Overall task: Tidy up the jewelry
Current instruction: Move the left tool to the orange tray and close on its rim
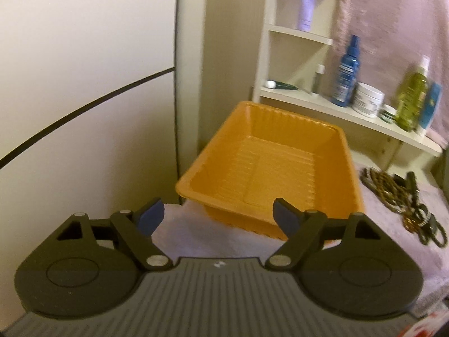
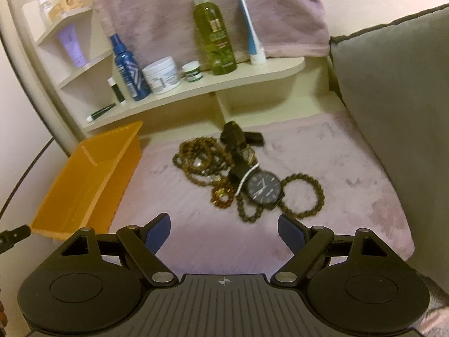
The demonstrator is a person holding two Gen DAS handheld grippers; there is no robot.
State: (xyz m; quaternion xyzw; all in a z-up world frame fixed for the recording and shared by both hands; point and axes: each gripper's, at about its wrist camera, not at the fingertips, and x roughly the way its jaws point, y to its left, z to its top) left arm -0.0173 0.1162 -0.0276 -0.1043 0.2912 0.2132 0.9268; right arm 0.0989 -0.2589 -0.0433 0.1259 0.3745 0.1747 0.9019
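**Tangled pile ahead, both tongs empty**

My left gripper (image 1: 219, 216) is spread wide with nothing between its blue pads. Just ahead of it, and slightly to its right, sits the orange tray (image 1: 196, 168), empty as far as I can see, its near corner resting close to the left-hand edge of the pink blanket (image 1: 421, 252). If I nudge that rim or the corner while reaching past, I judge the light tray could slide or tip off towards the wall on my left.

My right gripper (image 2: 224, 230) is also wide open and holds nothing. The tray lies ahead and to its left; the jewelry pile (image 2: 241, 174) lies straight ahead, a little beyond the fingertips. In it, a dark watch (image 2: 263, 189) rests on top of strands of brown beads (image 2: 196, 157), with a beaded bracelet (image 2: 304, 195) just to its right and a small amber piece (image 2: 221, 195) to its left.

The risk here is the tangle: closing on one strand would probably drag the watch or neighbouring beads along, and something could drop short of the tray. The soft blanket may also bunch between my pads. A black strap (image 2: 238, 134) at the far end looks caught up in it too.
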